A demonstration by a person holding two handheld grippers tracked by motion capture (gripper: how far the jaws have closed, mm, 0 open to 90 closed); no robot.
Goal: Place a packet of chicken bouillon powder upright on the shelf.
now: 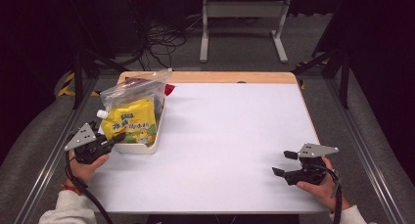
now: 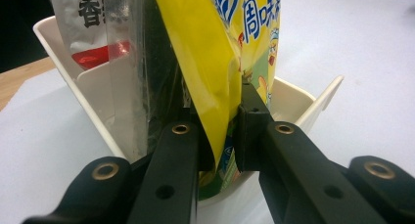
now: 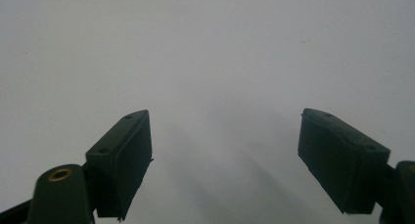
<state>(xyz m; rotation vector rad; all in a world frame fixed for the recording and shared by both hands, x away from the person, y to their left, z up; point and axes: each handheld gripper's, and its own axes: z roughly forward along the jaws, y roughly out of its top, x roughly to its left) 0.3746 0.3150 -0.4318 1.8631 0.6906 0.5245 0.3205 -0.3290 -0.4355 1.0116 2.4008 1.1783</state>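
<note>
Yellow spouted pouch [image 2: 215, 72] sits pinched between the jaws of my left gripper [image 2: 226, 131]: they have closed down on its lower edge, one pad on each face, and the foil creases where they bite. I hold it low and from the near side, I think, so that it can be drawn up out of the white bin [image 2: 88, 94] without dragging its neighbours along. It stands upright at the near end of that bin, white cap at the top left in the high view, leaning on a clear zip bag [image 2: 125, 62] and a white and red packet [image 2: 83, 26] packed behind it. The bin rests at the left edge of the white table [image 1: 230, 136], close to my left hand [image 1: 88, 168].

My right gripper [image 3: 225, 160] is spread wide with nothing between its pads, resting low over bare tabletop well away to the right, likely kept there ready to take or steady the pouch once it comes free.
</note>
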